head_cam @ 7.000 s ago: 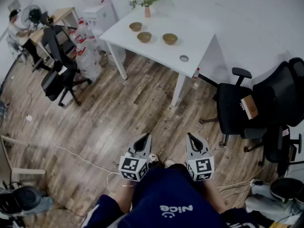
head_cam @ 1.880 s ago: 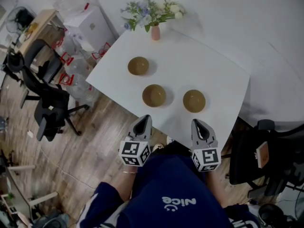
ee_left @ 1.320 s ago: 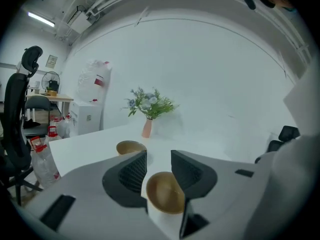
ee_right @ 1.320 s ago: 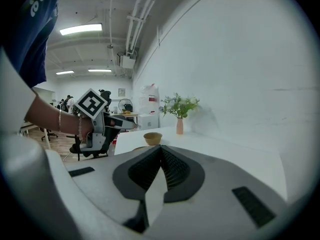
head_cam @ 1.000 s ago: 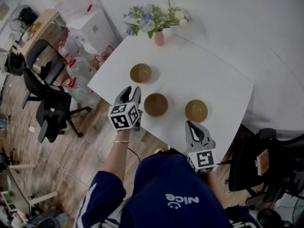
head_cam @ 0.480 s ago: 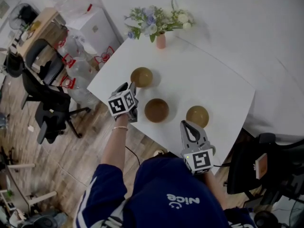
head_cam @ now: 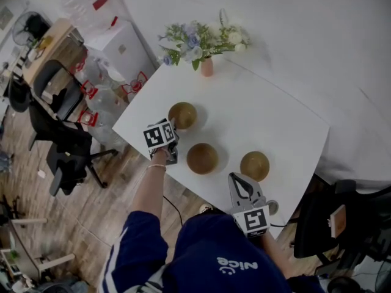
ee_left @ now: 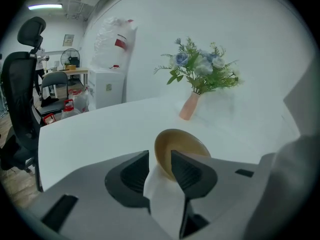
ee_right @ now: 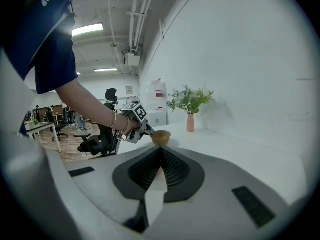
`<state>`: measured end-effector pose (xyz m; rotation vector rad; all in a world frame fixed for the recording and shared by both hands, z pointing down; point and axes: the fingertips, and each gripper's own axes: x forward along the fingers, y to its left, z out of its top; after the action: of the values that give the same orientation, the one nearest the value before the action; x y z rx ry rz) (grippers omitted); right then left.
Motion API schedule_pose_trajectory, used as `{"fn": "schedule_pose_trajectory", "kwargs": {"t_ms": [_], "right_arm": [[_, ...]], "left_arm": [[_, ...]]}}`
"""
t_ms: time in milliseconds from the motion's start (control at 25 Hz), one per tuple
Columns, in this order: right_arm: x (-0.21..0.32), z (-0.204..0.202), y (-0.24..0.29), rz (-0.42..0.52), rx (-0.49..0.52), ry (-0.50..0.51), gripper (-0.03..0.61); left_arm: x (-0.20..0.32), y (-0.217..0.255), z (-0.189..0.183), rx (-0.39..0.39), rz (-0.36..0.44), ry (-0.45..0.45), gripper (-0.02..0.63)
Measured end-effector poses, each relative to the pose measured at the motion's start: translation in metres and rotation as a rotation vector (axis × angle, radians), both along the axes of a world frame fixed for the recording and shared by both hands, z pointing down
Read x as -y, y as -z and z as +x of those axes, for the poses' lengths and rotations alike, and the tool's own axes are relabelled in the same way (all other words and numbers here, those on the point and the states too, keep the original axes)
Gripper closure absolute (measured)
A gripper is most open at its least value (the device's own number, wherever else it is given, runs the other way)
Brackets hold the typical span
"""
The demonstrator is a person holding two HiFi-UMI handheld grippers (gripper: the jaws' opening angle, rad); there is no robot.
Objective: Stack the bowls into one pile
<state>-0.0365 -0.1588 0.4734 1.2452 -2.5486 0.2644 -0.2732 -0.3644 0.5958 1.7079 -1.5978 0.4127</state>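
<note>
Left gripper at the far bowl
Nearest you, your right gripper [head_cam: 237, 180] is pressed together at the white table [head_cam: 269, 115] edge. Beyond sit two round brown bowls [head_cam: 202, 158]. Your left gripper [head_cam: 173, 126], jaws spread, meets the third brown bowl [head_cam: 182, 115] at its rim.
</note>
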Motion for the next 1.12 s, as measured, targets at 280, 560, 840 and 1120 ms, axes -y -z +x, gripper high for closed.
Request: {"fn": "schedule_pose_trajectory", "kwargs": {"t_ms": [280,560,840,1120], "right_arm": [[0.007,0.013,-0.003,-0.004,-0.028,-0.024,0.555],[0.009,0.025,-0.008,-0.014,-0.051,-0.053,0.555],[0.006,0.024,-0.009,-0.014,-0.052,-0.052,0.555],[0.001,0.03,-0.007,-0.007,-0.048,-0.071,0.555]], "left_arm": [[0.004,-0.009,0.003,-0.021,-0.026,0.031,0.527],[0.006,-0.012,0.002,0.016,-0.067,0.037,0.574],[0.01,-0.001,0.005,0.009,-0.041,0.052,0.581],[0.004,0.016,0.007,0.036,0.007,0.039,0.583]]}}
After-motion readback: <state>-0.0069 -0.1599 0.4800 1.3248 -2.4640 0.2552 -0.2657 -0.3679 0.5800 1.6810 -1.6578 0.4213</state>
